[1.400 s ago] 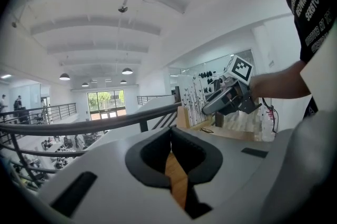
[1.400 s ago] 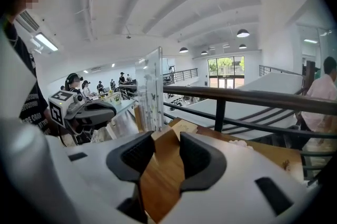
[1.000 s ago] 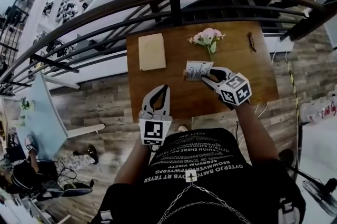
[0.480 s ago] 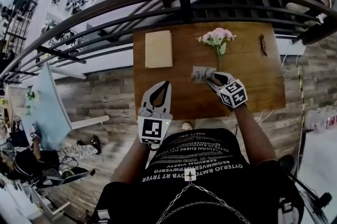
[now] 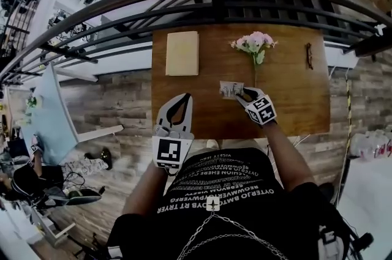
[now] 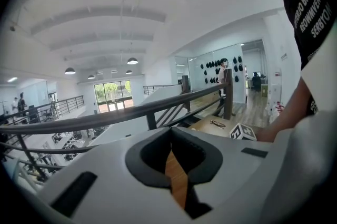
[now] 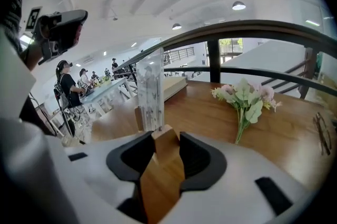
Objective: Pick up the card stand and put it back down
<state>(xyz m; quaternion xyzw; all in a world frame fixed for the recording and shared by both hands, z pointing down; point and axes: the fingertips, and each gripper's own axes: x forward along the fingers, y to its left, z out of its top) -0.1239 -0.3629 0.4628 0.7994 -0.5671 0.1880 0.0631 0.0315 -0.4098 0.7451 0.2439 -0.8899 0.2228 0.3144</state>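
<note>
Our right gripper (image 5: 242,93) fingers clamped on wooden base of card stand (image 7: 150,92), clear panel upright, close to tabletop (image 5: 288,103) near flowers (image 5: 253,43); contact unclear. We'd seat base flat, then release gently. Left gripper (image 5: 183,100) fingers together, empty.

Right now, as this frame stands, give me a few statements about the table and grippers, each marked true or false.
1. The right gripper is closed on the card stand's wooden base. True.
2. The left gripper holds the flowers. False: it holds nothing; the flowers lie on the table.
3. The tan notebook lies at the table's far left. True.
4. The glasses lie beside the notebook. False: they lie at the far right, past the flowers.
</note>
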